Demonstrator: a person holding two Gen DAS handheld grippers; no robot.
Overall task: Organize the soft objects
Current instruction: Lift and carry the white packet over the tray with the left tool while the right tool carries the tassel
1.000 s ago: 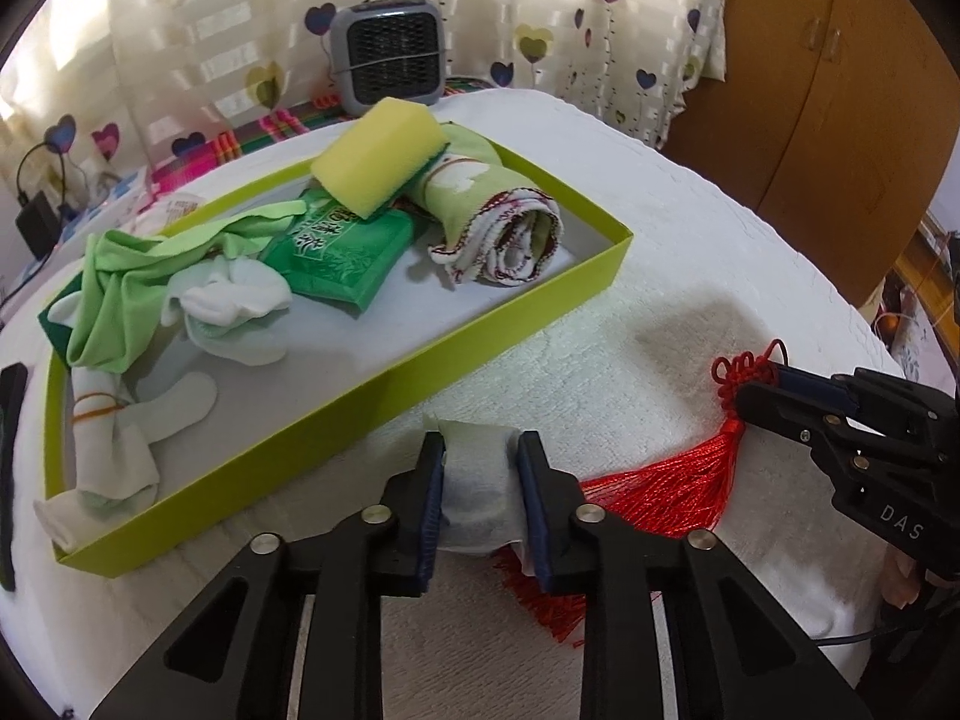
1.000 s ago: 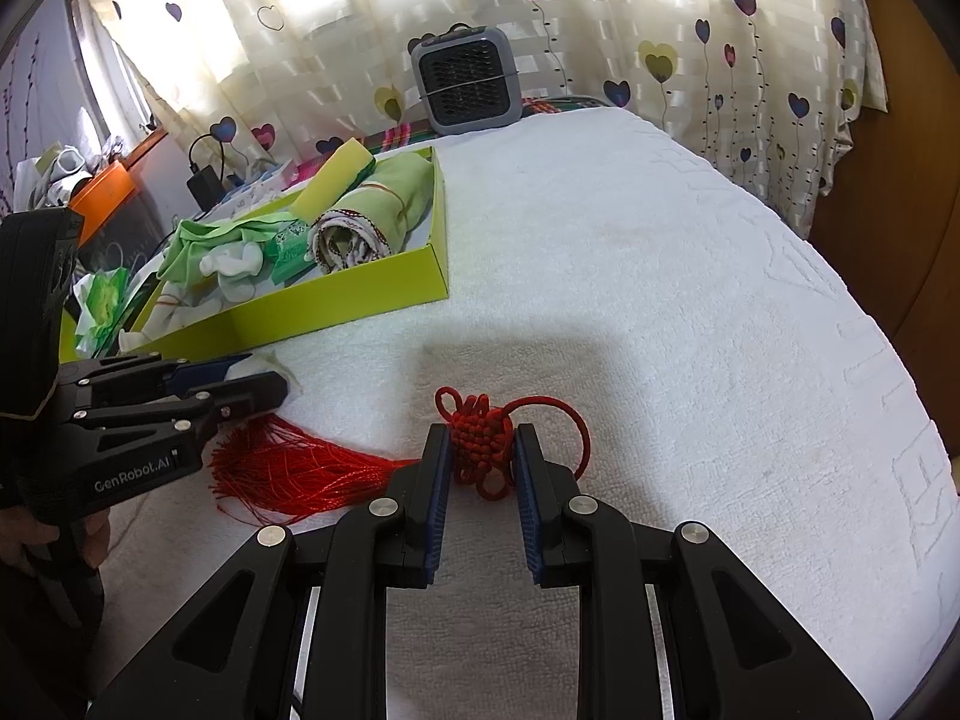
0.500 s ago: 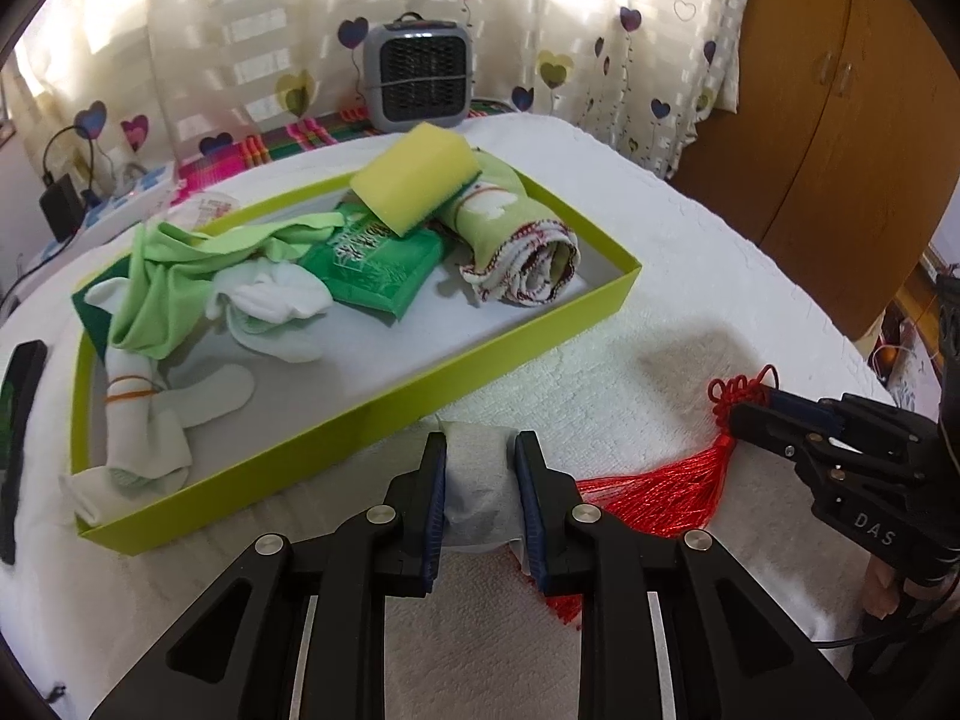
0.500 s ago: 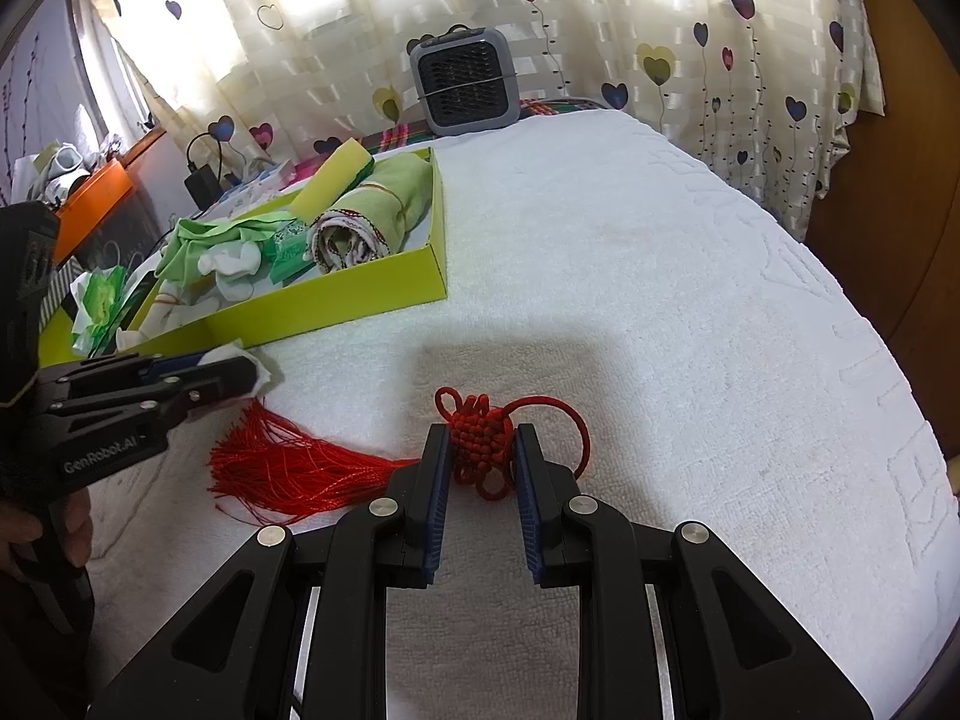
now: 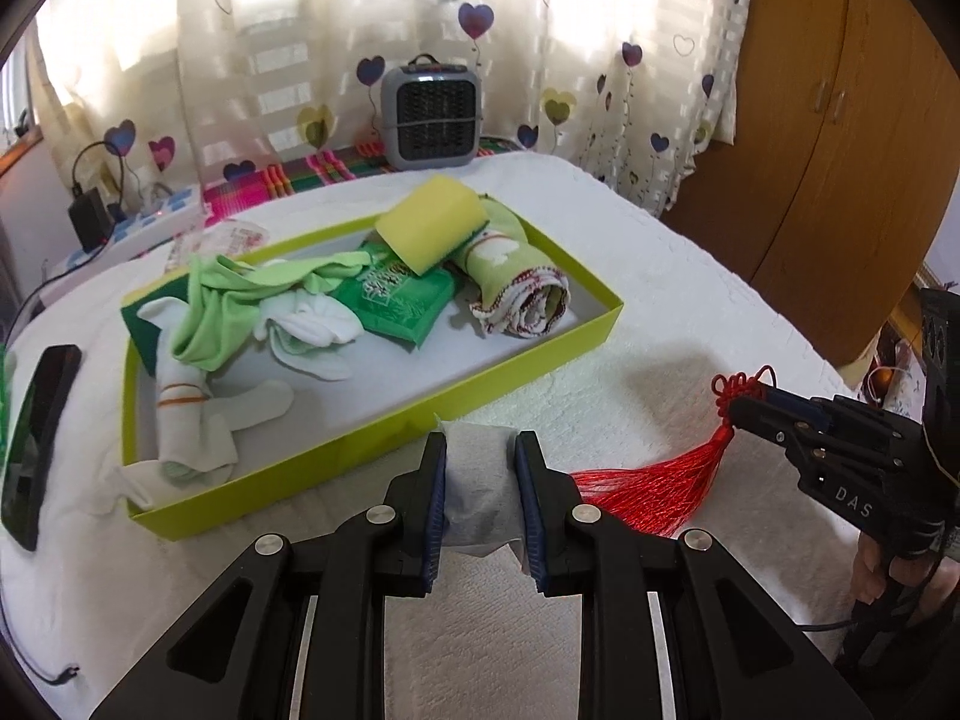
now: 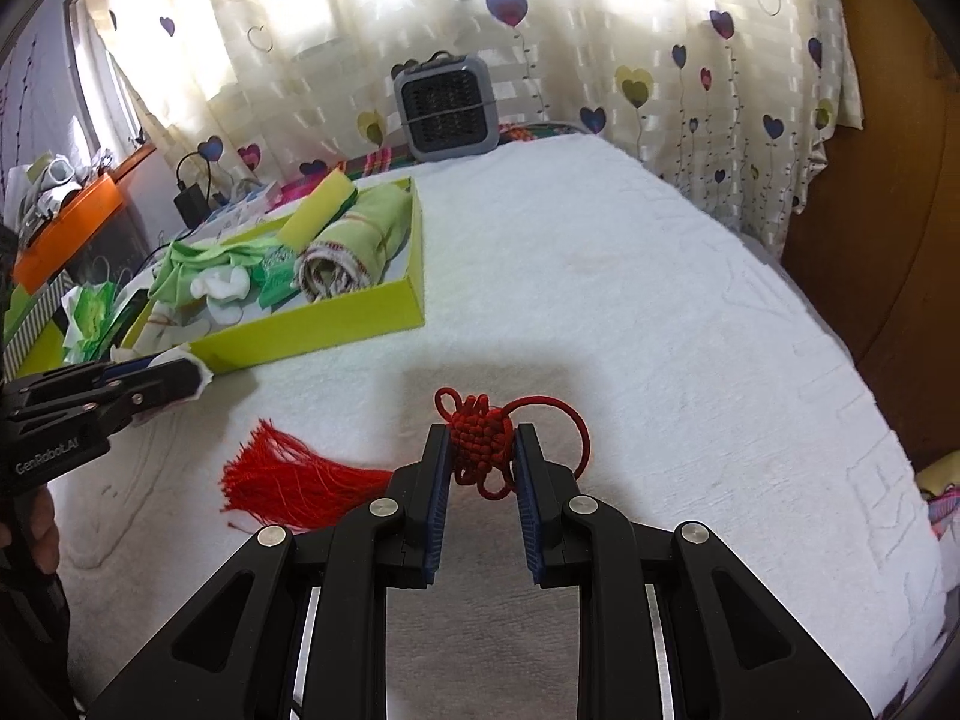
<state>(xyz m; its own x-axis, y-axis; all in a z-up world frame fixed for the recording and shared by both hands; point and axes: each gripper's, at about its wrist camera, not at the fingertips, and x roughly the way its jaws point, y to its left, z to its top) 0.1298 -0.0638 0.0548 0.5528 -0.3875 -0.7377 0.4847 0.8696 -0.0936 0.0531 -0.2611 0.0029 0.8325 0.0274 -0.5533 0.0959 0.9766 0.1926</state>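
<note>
Lifted since earlier, the left gripper point(image 5: 480, 480) pinched a white cloth point(image 5: 477, 474) near the green tray point(image 5: 384, 438), while only the right wrist view showed the right gripper point(image 6: 480, 468) clamping the red tassel's knot point(image 6: 480, 441).

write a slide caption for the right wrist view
Right tool shut on the red knot tassel on the white bedspread, green tray of soft items beyond.

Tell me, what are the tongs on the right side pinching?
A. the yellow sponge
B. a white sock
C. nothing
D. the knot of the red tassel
D: the right tongs are shut on the woven knot of the red tassel, whose fringe lies on the white cover.
</note>
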